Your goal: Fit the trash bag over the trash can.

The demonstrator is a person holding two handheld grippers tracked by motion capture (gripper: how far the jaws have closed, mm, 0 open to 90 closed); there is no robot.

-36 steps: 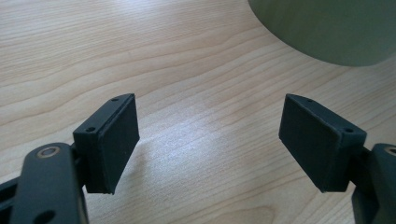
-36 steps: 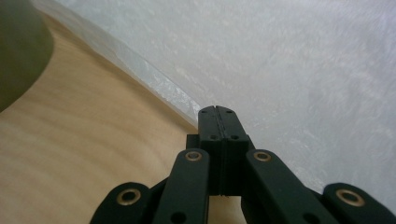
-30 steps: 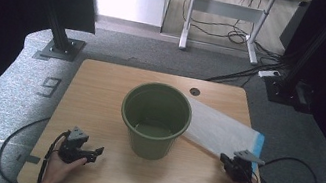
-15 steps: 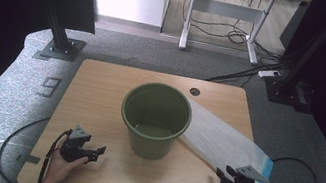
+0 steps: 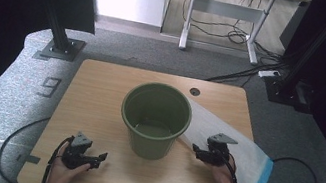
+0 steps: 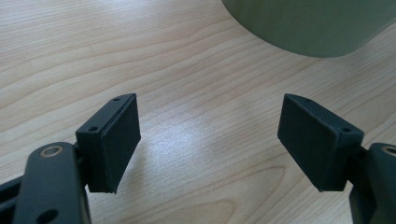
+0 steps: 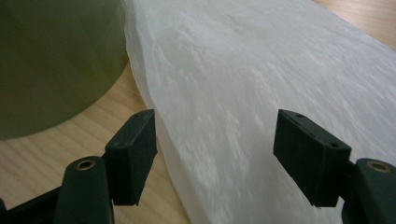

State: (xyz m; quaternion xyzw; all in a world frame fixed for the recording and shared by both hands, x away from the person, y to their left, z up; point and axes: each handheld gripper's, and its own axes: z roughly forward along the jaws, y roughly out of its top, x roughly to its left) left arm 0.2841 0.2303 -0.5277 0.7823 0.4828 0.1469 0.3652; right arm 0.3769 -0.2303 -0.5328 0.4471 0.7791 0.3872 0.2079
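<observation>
Wood table [image 5: 100, 90]: plastic bag [image 5: 242, 151] lies diagonal, blue end near-right; right hand-held gripper [image 5: 201, 153] agape over it.

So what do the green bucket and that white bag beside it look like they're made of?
Green bucket: probably moulded plastic, with a matte, even olive wall and a smooth rolled rim. White bag: likely thin plastic film, translucent and finely crinkled with soft sheen, and a blue band at one end.

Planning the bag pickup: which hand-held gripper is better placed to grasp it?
Right. The right hand-held gripper hangs open over the white bag's edge; the left hand-held gripper is open over bare table, across the green bucket.
</observation>
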